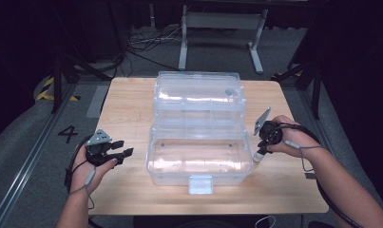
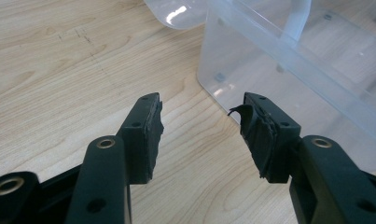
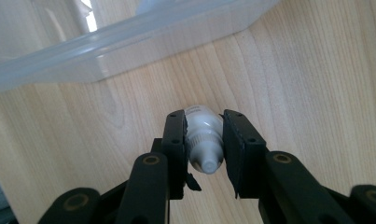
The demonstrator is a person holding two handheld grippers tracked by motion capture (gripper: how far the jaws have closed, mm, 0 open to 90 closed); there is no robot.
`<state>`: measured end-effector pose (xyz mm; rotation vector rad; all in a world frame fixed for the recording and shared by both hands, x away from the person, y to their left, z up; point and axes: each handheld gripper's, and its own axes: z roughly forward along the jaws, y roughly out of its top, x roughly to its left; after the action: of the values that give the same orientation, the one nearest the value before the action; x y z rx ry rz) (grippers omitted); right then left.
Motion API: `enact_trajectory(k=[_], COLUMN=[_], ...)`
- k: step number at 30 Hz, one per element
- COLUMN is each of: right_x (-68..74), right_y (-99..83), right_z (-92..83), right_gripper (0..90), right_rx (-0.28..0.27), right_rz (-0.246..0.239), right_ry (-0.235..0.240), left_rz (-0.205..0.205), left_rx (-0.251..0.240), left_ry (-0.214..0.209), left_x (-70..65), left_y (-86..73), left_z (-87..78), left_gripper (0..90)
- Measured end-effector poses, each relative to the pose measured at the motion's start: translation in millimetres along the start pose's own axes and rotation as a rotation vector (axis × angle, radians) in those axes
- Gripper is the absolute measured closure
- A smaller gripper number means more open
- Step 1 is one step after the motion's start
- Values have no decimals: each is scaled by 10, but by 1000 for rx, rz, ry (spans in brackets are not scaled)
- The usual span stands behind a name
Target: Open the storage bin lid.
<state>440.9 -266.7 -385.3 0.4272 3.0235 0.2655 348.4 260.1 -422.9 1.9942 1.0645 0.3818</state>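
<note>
Your right gripper (image 3: pixel 204 140) pinches a small white bottle (image 3: pixel 204 140) between its jaws, just above the surface (image 3: pixel 316 70) beside the clear box (image 1: pixel 198 156). Your left gripper (image 2: pixel 202 126) rests with jaws spread, empty.

box mid-tabletop, grippers either side

the open box (image 1: pixel 199 156) sits mid-tabletop (image 1: pixel 132 104), its lid (image 1: pixel 197 95) lying behind it. left gripper (image 1: pixel 119 149) is left of the box; right gripper (image 1: pixel 259 153), just right of it, has a bottle (image 3: pixel 204 140) between its jaws.
</note>
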Motion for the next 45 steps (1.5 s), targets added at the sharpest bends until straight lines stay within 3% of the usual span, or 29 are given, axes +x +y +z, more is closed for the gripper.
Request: enact_trajectory(k=[4,22,28,45], right_x=[-5,71,161,411], right_y=[7,42,148,347], right_z=[-127,-504,-669,-938], right_gripper=[714,714,714,714], right_rx=[0,-10,-13,-12], right_rz=[-22,-32,-65,-96], right_ry=[2,-9,-7,1], left_rz=[3,3,8,7], left_rx=[3,7,6,7], left_ry=[3,3,4,1], left_x=[7,9,13,11], left_y=[1,8,15,9], left_z=[-4,5,8,17], left_gripper=[490,488,486,483])
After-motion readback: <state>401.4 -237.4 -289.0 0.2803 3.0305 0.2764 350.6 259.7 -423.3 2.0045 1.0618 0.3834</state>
